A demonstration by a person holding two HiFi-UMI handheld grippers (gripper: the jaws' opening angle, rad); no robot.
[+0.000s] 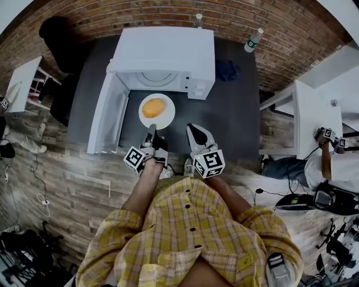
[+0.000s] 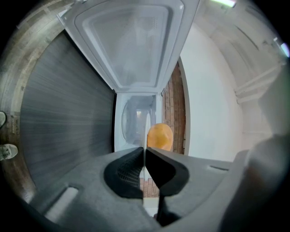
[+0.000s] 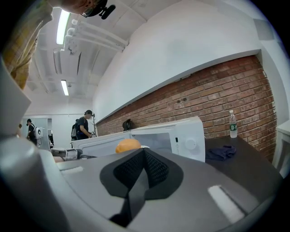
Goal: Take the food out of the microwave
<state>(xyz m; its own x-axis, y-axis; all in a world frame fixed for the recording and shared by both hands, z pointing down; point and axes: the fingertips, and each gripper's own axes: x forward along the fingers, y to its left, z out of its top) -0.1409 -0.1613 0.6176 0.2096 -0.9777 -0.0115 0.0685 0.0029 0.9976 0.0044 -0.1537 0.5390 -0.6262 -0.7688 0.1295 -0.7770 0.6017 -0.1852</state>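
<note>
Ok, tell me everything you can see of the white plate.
The plate is round, white, smooth like ceramic, roughly level, just outside the open microwave over the dark table. An orange-yellow rounded food sits at its centre. The left tongs are shut on its near rim.

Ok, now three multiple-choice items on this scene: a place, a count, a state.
1. Where is the plate with the food?
A) inside the microwave
B) on top of it
C) in front of it, outside
2. How many bottles stand by the brick wall?
A) two
B) none
C) five
3. The microwave door is:
A) shut
B) open
C) removed

1 C: it is outside the cavity, in the left claw.
2 A: one behind the microwave, one further right.
3 B: it stands swung out at the left.
</note>
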